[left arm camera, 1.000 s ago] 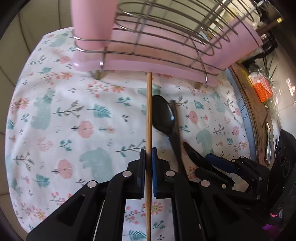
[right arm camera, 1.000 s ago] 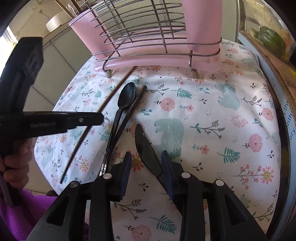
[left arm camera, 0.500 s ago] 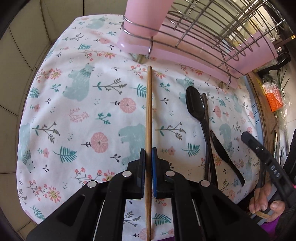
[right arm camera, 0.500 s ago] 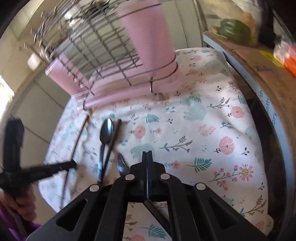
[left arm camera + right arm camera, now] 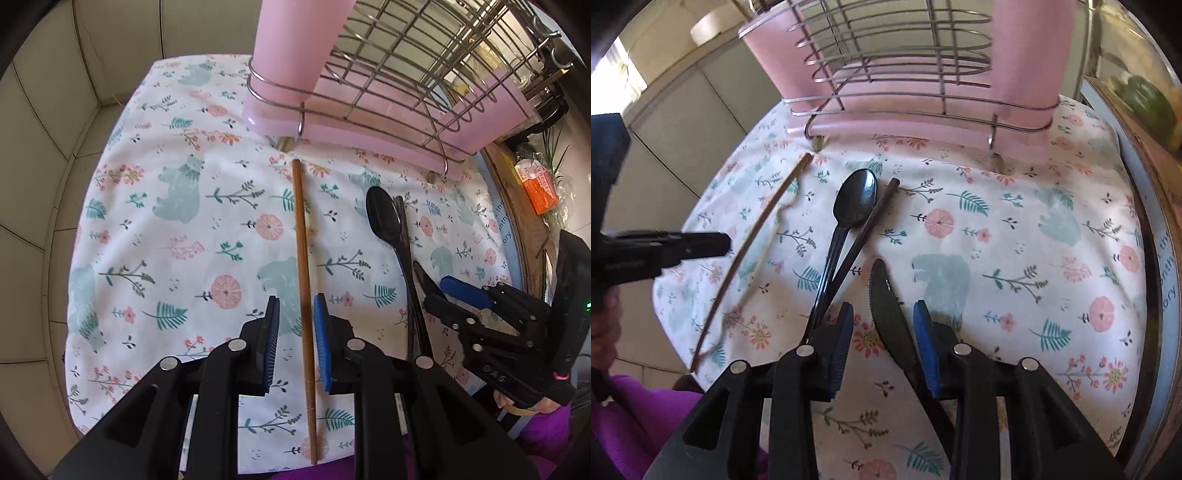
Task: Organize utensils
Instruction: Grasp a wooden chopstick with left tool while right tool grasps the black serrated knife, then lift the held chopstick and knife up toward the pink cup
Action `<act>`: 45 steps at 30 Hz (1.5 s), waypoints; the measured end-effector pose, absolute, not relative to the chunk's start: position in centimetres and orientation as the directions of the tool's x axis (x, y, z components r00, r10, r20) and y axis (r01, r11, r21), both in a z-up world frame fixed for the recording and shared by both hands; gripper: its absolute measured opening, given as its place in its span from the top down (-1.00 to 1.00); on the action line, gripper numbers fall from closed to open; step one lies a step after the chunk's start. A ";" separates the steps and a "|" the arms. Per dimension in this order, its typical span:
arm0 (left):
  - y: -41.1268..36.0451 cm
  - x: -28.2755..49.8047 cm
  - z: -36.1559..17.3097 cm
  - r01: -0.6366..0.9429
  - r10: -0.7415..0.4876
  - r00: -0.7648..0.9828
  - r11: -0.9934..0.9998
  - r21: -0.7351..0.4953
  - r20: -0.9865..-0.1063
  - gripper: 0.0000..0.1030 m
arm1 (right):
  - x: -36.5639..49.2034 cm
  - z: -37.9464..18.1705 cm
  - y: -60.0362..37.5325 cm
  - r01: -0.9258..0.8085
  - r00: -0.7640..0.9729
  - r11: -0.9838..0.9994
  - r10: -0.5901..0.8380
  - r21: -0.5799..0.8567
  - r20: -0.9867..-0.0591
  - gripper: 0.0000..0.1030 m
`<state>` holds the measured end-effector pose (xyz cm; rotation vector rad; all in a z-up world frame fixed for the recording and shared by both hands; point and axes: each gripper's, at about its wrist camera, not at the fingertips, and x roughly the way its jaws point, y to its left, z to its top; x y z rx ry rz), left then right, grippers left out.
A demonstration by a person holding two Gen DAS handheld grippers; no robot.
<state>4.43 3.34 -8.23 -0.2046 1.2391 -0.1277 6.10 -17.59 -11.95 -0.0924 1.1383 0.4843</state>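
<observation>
Left wrist view: the left gripper (image 5: 295, 325) points down at a white cloth printed with flowers, ferns and pale green bears (image 5: 177, 229). Its jaws have just been opening and now stand a little apart, with a long light-brown wooden chopstick (image 5: 303, 273) lying on the cloth between the blue pads, touching neither. The chopstick's far tip ends just short of the pink plastic utensil holder in its wire rack (image 5: 369, 103), which stands at the cloth's far edge. To the right of the chopstick, near the holder, a black plastic spoon (image 5: 384, 218) lies bowl toward the rack, with a dark brown chopstick (image 5: 404, 229) touching its right side. Farther right is the right gripper (image 5: 443, 291), pads apart over a black plastic knife (image 5: 423, 273).

Right wrist view: the right gripper (image 5: 882, 328) has just been opening; its jaws are moderately wide, and the black serrated knife (image 5: 886, 310) lies between the pads on the cloth (image 5: 1015, 240), its handle passing close by the right pad; contact cannot be judged. The knife's tip points toward the holder (image 5: 923, 74). Left of the knife, nearer the holder, the spoon (image 5: 855, 203) and dark chopstick (image 5: 871, 221) lie crossing at their handles. Farther left lies the light chopstick (image 5: 753, 240), with the left gripper (image 5: 713, 242) beside it.
</observation>
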 end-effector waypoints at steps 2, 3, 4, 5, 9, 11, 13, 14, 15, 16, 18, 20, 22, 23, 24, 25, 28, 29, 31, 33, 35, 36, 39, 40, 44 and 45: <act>3.8 4.6 -7.9 -0.016 -0.212 0.332 0.973 -0.231 -0.919 0.64 | 5.9 -12.0 -17.2 -0.412 0.353 0.903 0.283 0.124 -0.892 0.54; 3.9 4.7 -7.7 -0.016 -0.210 0.337 0.973 -0.229 -0.918 0.64 | 5.9 -12.2 -17.0 -0.409 0.365 0.907 0.267 0.104 -0.892 0.63; 4.1 4.9 -7.5 -0.016 -0.208 0.343 0.974 -0.227 -0.916 0.64 | 5.8 -12.1 -17.0 -0.405 0.370 0.909 0.265 0.102 -0.890 0.64; 4.3 5.0 -7.3 -0.013 -0.206 0.350 0.974 -0.224 -0.914 0.64 | 5.6 -12.1 -17.2 -0.394 0.376 0.913 0.267 0.107 -0.888 0.66; 4.2 5.3 -7.0 0.004 -0.199 0.365 0.977 -0.212 -0.910 0.64 | 5.4 -11.1 -19.1 -0.343 0.410 0.925 0.306 0.165 -0.859 0.69; 4.1 5.5 -7.0 0.014 -0.196 0.369 0.979 -0.205 -0.909 0.64 | 5.7 -10.0 -20.5 -0.295 0.445 0.931 0.334 0.216 -0.831 0.69; 3.3 6.0 -7.2 0.025 -0.195 0.376 0.979 -0.200 -0.906 0.64 | 6.3 -9.2 -21.8 -0.244 0.475 0.933 0.353 0.265 -0.806 0.69; 3.2 6.2 -7.1 0.035 -0.197 0.385 0.979 -0.199 -0.902 0.64 | 6.8 -9.0 -22.4 -0.211 0.483 0.934 0.357 0.289 -0.800 0.69; 3.0 6.4 -7.0 0.042 -0.195 0.393 0.980 -0.195 -0.898 0.64 | 7.3 -9.1 -22.8 -0.187 0.480 0.930 0.367 0.315 -0.797 0.69; 2.9 6.7 -6.9 0.047 -0.195 0.398 0.980 -0.192 -0.896 0.64 | 7.8 -9.3 -23.2 -0.166 0.472 0.923 0.384 0.348 -0.794 0.69; 2.8 7.4 -7.0 0.056 -0.203 0.398 0.979 -0.197 -0.895 0.64 | 8.9 -9.6 -23.8 -0.121 0.459 0.909 0.407 0.399 -0.790 0.69; 2.6 8.2 -7.1 0.062 -0.203 0.392 0.979 -0.194 -0.897 0.64 | 9.9 -9.9 -24.0 -0.088 0.448 0.893 0.430 0.441 -0.783 0.68; 2.4 9.1 -7.4 0.067 -0.198 0.380 0.980 -0.186 -0.904 0.64 | 10.7 -10.5 -24.2 -0.049 0.437 0.880 0.444 0.472 -0.782 0.68; 2.2 9.6 -7.6 0.074 -0.198 0.374 0.980 -0.184 -0.906 0.64 | 11.0 -10.7 -24.4 -0.030 0.433 0.876 0.445 0.481 -0.784 0.67; 2.0 10.0 -7.7 0.079 -0.197 0.368 0.980 -0.180 -0.909 0.64 | 11.3 -11.0 -24.5 -0.014 0.428 0.874 0.444 0.486 -0.787 0.67; 1.9 10.3 -7.9 0.079 -0.190 0.364 0.982 -0.173 -0.912 0.64 | 11.6 -11.3 -24.6 0.003 0.421 0.871 0.444 0.491 -0.791 0.66; 1.7 11.2 -8.6 0.081 -0.182 0.349 0.983 -0.164 -0.919 0.64 | 12.3 -12.1 -24.8 0.043 0.391 0.866 0.445 0.498 -0.806 0.62; 1.8 11.4 -8.8 0.077 -0.177 0.343 0.984 -0.160 -0.923 0.64 | 12.2 -12.2 -24.8 0.046 0.384 0.863 0.449 0.503 -0.807 0.61; 1.9 11.9 -9.2 0.075 -0.181 0.327 0.983 -0.165 -0.928 0.64 | 12.3 -12.1 -25.2 0.040 0.380 0.860 0.458 0.509 -0.804 0.59; 2.1 12.3 -9.7 0.071 -0.188 0.309 0.982 -0.175 -0.932 0.64 | 12.4 -11.8 -25.4 0.022 0.377 0.866 0.455 0.499 -0.807 0.59; 2.2 12.6 -10.0 0.064 -0.189 0.299 0.982 -0.178 -0.935 0.64 | 12.6 -11.6 -25.6 -0.003 0.358 0.872 0.459 0.490 -0.813 0.59; 2.3 12.8 -10.1 0.060 -0.190 0.294 0.982 -0.180 -0.937 0.64 | 12.8 -11.5 -25.4 -0.017 0.344 0.877 0.456 0.480 -0.821 0.59; 2.4 13.3 -10.4 0.056 -0.199 0.277 0.980 -0.191 -0.940 0.64 | 13.1 -11.5 -24.6 -0.055 0.316 0.890 0.446 0.453 -0.838 0.59; 2.3 13.5 -10.5 0.054 -0.198 0.273 0.980 -0.190 -0.942 0.64 | 13.3 -11.6 -24.3 -0.067 0.308 0.895 0.439 0.441 -0.844 0.59; 2.1 14.1 -10.9 0.056 -0.198 0.251 0.980 -0.190 -0.948 0.64 | 13.9 -11.9 -23.1 -0.113 0.285 0.911 0.412 0.396 -0.866 0.59; 2.1 14.3 -11.1 0.055 -0.197 0.244 0.980 -0.190 -0.950 0.64 | 14.0 -12.1 -22.8 -0.119 0.278 0.912 0.409 0.392 -0.869 0.59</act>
